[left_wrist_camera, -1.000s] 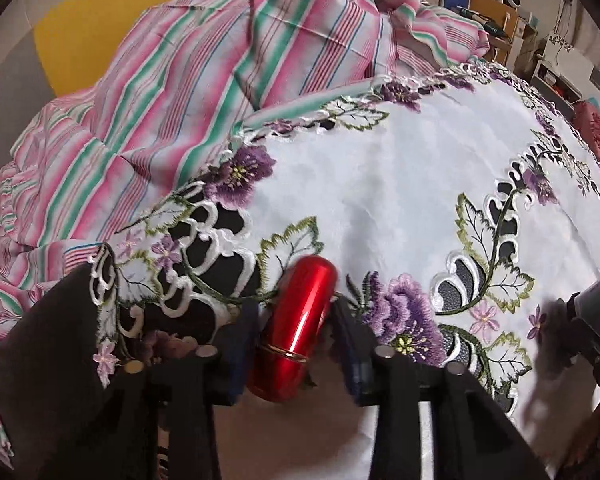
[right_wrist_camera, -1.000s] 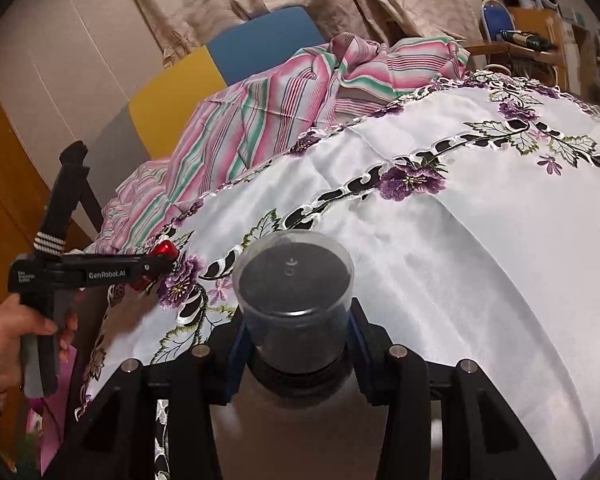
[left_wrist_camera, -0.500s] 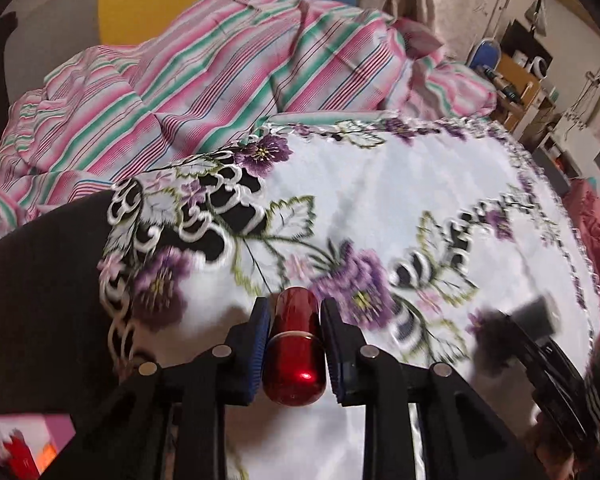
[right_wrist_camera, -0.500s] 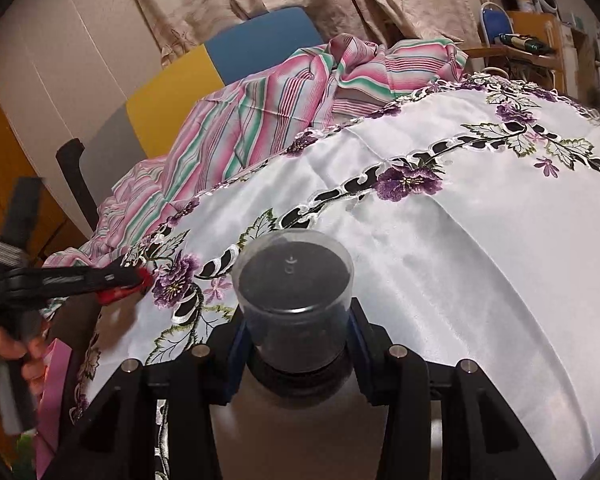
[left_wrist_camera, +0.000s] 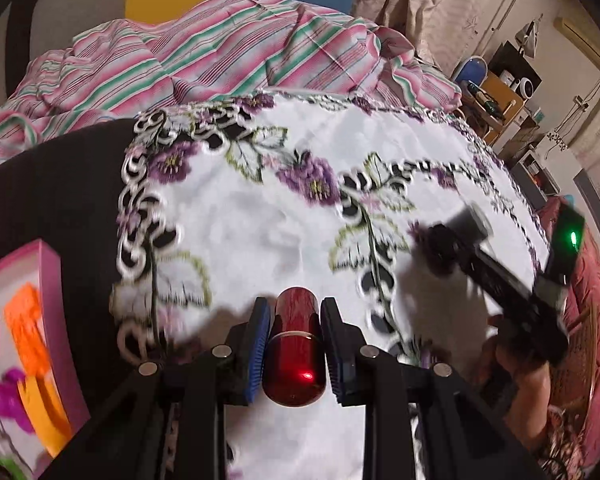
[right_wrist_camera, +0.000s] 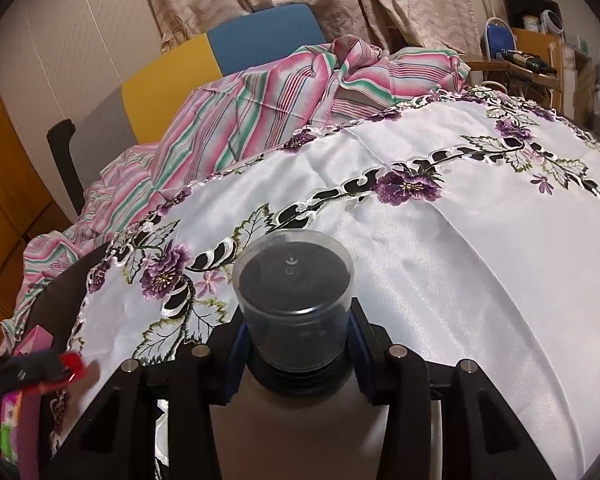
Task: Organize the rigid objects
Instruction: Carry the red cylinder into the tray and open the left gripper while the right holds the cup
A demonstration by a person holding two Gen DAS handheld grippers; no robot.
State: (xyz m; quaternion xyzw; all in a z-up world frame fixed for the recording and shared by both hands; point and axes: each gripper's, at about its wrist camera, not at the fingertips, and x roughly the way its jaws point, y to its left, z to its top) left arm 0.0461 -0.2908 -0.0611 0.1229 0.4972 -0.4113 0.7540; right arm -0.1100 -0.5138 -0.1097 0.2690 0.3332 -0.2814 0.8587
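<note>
My left gripper (left_wrist_camera: 294, 334) is shut on a shiny red cylinder (left_wrist_camera: 295, 354), held lengthwise between its blue pads above the embroidered white tablecloth (left_wrist_camera: 260, 208). My right gripper (right_wrist_camera: 294, 320) is shut on a dark bottle with a clear domed cap (right_wrist_camera: 294, 280), upright above the cloth (right_wrist_camera: 440, 280). The right gripper with its bottle shows blurred at the right of the left wrist view (left_wrist_camera: 472, 240). The left gripper's tip with the red cylinder shows at the lower left of the right wrist view (right_wrist_camera: 70, 366).
A pink box (left_wrist_camera: 28, 344) with orange, red and purple items stands at the lower left; its edge shows in the right wrist view (right_wrist_camera: 28, 412). A striped pink-green sheet (left_wrist_camera: 220, 52) lies bunched beyond the cloth. A chair and shelves stand behind.
My left gripper closed on the red cylinder, lifted it off the cloth and swung left toward the pink box. My right gripper has stayed still with the bottle.
</note>
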